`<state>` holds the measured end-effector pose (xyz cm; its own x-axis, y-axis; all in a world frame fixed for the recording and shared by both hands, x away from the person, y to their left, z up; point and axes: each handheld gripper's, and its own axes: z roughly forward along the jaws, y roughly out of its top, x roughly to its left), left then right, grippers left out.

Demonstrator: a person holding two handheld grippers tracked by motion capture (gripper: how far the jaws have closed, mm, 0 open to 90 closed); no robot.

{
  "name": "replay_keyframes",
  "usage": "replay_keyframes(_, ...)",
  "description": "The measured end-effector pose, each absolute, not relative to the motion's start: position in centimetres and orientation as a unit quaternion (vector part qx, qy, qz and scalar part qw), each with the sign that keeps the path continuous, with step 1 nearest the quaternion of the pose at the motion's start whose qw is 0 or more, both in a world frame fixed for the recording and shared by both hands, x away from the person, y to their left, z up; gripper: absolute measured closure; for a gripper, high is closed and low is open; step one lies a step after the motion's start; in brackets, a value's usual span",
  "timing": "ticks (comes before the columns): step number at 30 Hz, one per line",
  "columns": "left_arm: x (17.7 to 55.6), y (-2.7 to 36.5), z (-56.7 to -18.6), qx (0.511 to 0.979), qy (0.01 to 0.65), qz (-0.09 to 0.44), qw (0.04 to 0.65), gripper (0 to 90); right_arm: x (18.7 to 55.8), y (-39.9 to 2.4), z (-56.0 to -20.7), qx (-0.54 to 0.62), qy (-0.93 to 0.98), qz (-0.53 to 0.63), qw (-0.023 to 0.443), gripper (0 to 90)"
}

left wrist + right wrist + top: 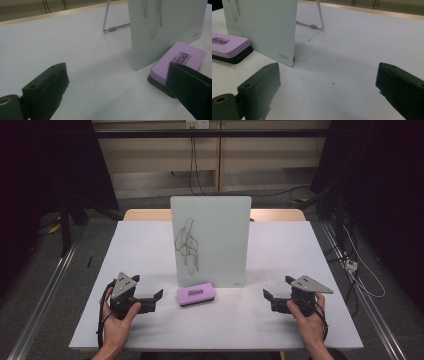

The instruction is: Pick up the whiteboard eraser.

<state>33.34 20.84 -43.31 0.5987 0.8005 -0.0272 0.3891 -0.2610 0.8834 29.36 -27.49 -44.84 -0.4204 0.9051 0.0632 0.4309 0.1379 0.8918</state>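
Both claws, left (159, 296) and right (267, 296), gape wide, empty; purple rectangular foam eraser (196, 295) untouched before scribbled white upright glass board (210, 240). Wiping not started.

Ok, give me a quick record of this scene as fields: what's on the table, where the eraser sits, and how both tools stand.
surface: white table
board: upright pale glass writing board on a wire stand, black scribble on its face
eraser: purple block eraser with a black base, flat on the table just in front of the board's lower left corner
left tool: hand-held, jaws open, nothing between them, pointing toward the eraser
right tool: hand-held, jaws open, nothing between them
contact: neither tool touches the eraser or board
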Motion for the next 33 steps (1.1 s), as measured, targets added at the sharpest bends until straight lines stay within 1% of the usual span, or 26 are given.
replay_keyframes(6,33.6,20.7,-43.4,0.771,0.386,0.214,0.459,4.3,29.4,-27.5,-44.9,0.475,0.711,0.453,0.253,6.6)
replay_keyframes(17,33.9,19.9,-43.5,0.791,0.369,0.188,0.451,5.8,29.5,-27.6,-45.0,0.476,0.71,0.459,0.243,6.3)
replay_keyframes(22,34.2,19.6,-43.5,0.799,0.36,0.187,0.443,6.6,29.5,-27.6,-45.0,0.477,0.709,0.46,0.241,6.2)
replay_keyframes(27,34.5,19.2,-43.3,0.808,0.349,0.169,0.444,7.8,29.6,-27.6,-45.0,0.478,0.709,0.46,0.241,6.2)
replay_keyframes(30,34.9,18.8,-43.2,0.813,0.343,0.148,0.446,8.2,29.6,-27.5,-45.0,0.477,0.71,0.459,0.241,6.2)
replay_keyframes(33,35.1,18.4,-43.0,0.818,0.33,0.148,0.447,8.3,29.7,-27.4,-45.1,0.476,0.712,0.458,0.239,6.3)
